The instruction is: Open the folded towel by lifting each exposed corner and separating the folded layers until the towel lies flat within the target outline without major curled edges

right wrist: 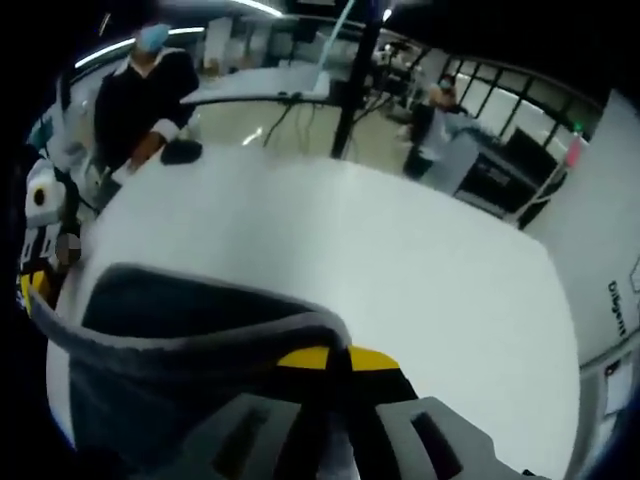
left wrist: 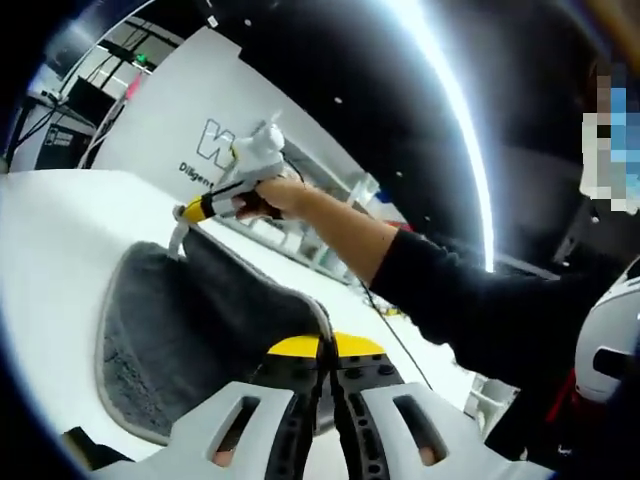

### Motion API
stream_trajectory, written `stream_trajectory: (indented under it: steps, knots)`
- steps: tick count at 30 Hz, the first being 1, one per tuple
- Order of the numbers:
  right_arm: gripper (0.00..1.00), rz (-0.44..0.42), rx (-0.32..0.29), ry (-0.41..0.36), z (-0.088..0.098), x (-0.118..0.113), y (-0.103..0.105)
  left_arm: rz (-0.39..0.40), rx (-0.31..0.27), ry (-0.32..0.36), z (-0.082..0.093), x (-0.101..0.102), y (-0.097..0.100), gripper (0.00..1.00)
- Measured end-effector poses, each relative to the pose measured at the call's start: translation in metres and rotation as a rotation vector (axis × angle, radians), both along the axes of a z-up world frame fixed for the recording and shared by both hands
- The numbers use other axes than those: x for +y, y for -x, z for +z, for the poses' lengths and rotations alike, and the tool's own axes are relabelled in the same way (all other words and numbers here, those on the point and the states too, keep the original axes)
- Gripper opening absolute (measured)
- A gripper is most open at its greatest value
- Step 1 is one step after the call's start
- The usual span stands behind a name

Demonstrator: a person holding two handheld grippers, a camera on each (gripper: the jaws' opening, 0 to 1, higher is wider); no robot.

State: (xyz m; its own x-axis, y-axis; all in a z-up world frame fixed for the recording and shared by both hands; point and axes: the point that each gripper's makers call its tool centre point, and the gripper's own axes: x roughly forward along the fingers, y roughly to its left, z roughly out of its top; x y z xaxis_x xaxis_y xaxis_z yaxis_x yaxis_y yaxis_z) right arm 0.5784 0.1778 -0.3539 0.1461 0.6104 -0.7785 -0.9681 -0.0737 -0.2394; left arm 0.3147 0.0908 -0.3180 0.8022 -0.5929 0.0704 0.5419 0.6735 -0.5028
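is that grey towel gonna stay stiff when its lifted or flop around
Probably floppy: the grey towel sags in a curve between the left gripper and the right gripper, which pinch two corners. Its thick pile hints at some weight for its size, so the slack middle may drag on the white table. The hemmed edge looks grippy rather than slippery.

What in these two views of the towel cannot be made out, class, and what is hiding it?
1. Left gripper view: the towel's near edge is behind the left tool.
2. Right gripper view: the towel's lower part is blurred and cut off behind the right tool.
3. Both views: no target outline shows on the table.
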Motion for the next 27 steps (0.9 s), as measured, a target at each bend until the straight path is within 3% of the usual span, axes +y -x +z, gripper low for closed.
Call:
stream_trajectory:
  steps: [8, 11, 12, 17, 27]
  knots:
    - [0.00, -0.041, -0.011, -0.046, 0.005, -0.008, -0.006, 0.013, -0.027, -0.035, 0.001, 0.002, -0.005, 0.01]
    - [0.00, -0.059, -0.026, -0.075, 0.012, -0.011, -0.009, 0.046, -0.052, -0.144, -0.008, 0.006, -0.007, 0.00]
    - [0.00, -0.063, -0.028, -0.090, 0.015, -0.011, -0.010, 0.069, -0.098, -0.198, -0.006, 0.007, -0.007, 0.00]
    - [0.00, -0.092, -0.040, -0.142, 0.023, -0.017, -0.014, 0.150, -0.196, -0.391, -0.004, 0.011, -0.010, 0.00]
    - [0.00, -0.126, -0.058, -0.220, 0.040, -0.028, -0.016, 0.228, -0.247, -0.420, 0.000, 0.014, -0.012, 0.00]
